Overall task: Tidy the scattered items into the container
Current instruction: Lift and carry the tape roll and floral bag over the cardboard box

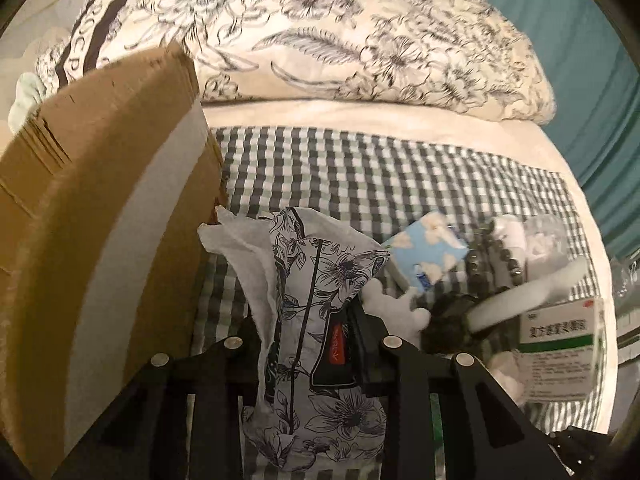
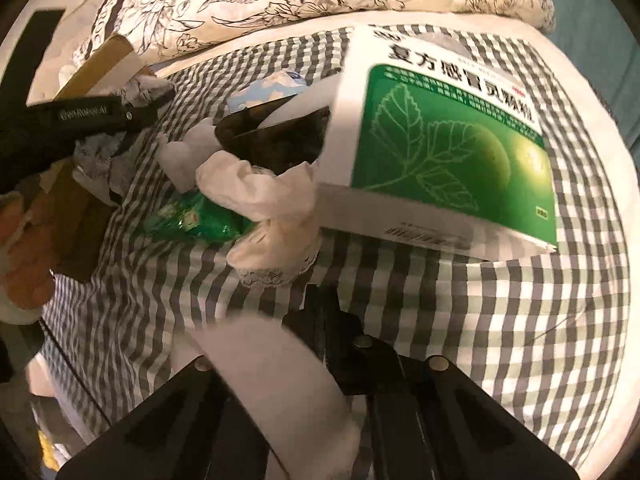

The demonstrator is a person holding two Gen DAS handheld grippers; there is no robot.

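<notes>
Bed with grey-white checked cloth (image 1: pixel 360 168), floral pillow (image 1: pixel 320 32) behind. Left: brown cardboard box (image 1: pixel 100 200), contents not visible. Left gripper (image 1: pixel 316 344) pinches a floral-print tissue pack (image 1: pixel 320 320) near it. Most still scattered: blue flowered packet (image 1: pixel 428 256), green-white medicine box (image 2: pixel 448 152), green foil wrapper (image 2: pixel 192 220). Right gripper (image 2: pixel 320 344) pressed together on a white curved piece (image 2: pixel 276 376).

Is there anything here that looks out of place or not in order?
Yes. The green medicine box sits tilted, its left end propped on the pile of items rather than flat on the checked cloth. Also, a white tissue hangs crumpled out of the floral tissue pack held in the left gripper.
</notes>
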